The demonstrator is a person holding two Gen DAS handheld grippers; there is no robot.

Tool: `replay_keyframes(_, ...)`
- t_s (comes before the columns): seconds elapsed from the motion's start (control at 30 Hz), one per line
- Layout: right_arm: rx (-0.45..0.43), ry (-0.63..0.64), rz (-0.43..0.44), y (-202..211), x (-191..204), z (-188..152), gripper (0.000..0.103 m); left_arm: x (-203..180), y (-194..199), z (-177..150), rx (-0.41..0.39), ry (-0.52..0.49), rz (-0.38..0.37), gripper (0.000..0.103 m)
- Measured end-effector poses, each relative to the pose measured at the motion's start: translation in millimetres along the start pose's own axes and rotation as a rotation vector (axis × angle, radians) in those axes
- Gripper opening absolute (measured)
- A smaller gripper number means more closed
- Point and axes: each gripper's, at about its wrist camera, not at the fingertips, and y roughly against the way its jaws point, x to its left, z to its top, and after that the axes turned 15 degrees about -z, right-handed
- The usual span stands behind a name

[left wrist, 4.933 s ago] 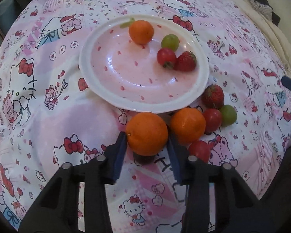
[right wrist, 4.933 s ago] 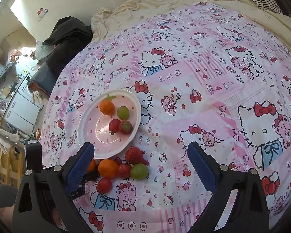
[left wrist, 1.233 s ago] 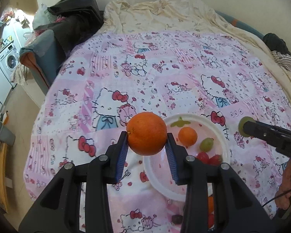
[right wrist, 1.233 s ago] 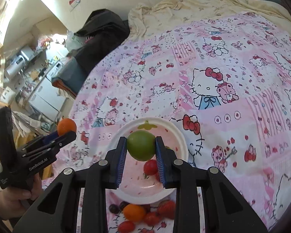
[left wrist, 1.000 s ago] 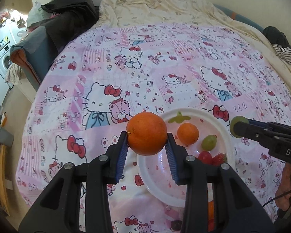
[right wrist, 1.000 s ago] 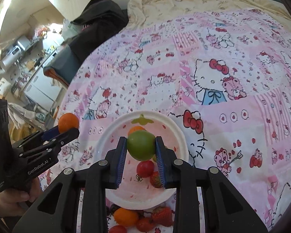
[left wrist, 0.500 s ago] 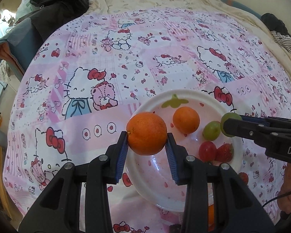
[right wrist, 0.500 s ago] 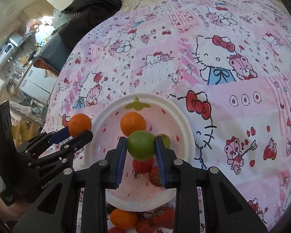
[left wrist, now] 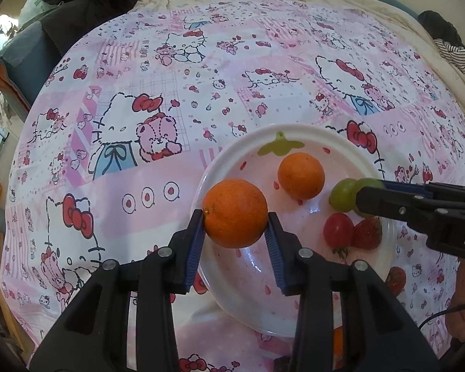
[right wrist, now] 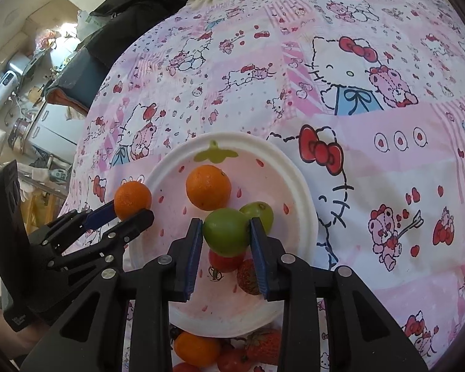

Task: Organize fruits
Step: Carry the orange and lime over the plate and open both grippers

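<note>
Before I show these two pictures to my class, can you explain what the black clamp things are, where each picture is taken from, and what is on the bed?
A person holds a hand-held two-finger gripper in each hand, each carrying a forward-looking fisheye camera. The left gripper is closed on a large orange. The right gripper is closed on a green fruit. Both hover over a white plate on a pink cartoon-print cloth. On the plate lie a smaller orange, a green grape, a red tomato and a strawberry. More fruit waits beside the plate's near edge.
</note>
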Motion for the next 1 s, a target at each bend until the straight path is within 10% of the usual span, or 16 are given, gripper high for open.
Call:
replay_keyframes(0.23, -0.007, -0.014, 0.024, 3, -1, 2, 0.037, -3, -5, -4, 0.022, -0.007, -0.003, 0.036)
replay_keyframes(0.4, -0.032, -0.04, 0.034, 9, -4, 3, 0.076, -3, -9, -6, 0.042, -0.005, -0.013, 0.036)
replay_keyframes(0.6, -0.055, -0.073, 0.049, 17, -11, 8, 0.083, -2, -16, -8, 0.081, 0.009, -0.027, 0.038)
replay_keyframes(0.77, -0.068, -0.077, 0.052, 22, -12, 11, 0.083, -8, -6, -7, 0.03, -0.019, -0.026, 0.079)
replay_keyframes(1.0, -0.096, -0.061, 0.047, 35, -13, 14, 0.088, -10, 8, -2, -0.018, -0.019, -0.045, 0.079)
